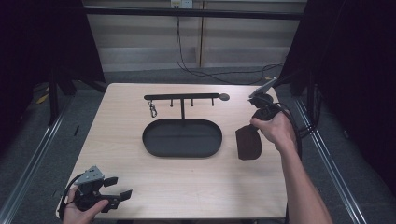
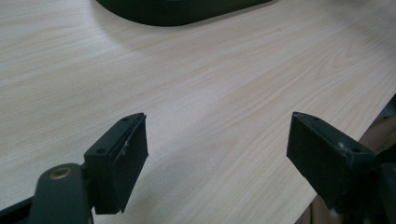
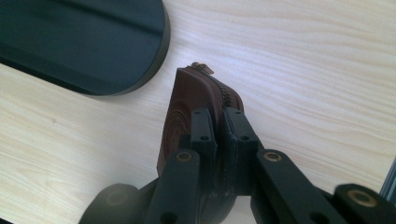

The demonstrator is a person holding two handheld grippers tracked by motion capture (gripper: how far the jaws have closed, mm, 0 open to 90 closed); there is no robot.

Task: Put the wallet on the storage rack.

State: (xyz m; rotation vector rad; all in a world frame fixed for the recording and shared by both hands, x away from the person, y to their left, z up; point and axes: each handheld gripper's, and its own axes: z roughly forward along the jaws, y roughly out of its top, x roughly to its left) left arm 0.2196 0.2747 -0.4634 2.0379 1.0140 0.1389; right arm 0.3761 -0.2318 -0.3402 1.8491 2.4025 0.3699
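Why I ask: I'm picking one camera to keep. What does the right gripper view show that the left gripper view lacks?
Right gripper view alone: the right gripper shut on a brown pouch, its zipper along the top edge.

Left gripper view alone: the left gripper with jaws wide open, nothing between them, and the table's near edge.

Both: the wooden table and part of the dark oval tray.

pouch clamped between the right jaws: brown, leather-like, smooth with stitched rings, metal zip | tray beyond them: black, matt (looks like painted metal) | table under the left jaws: pale wood grain, smooth | pads: black, matt plastic
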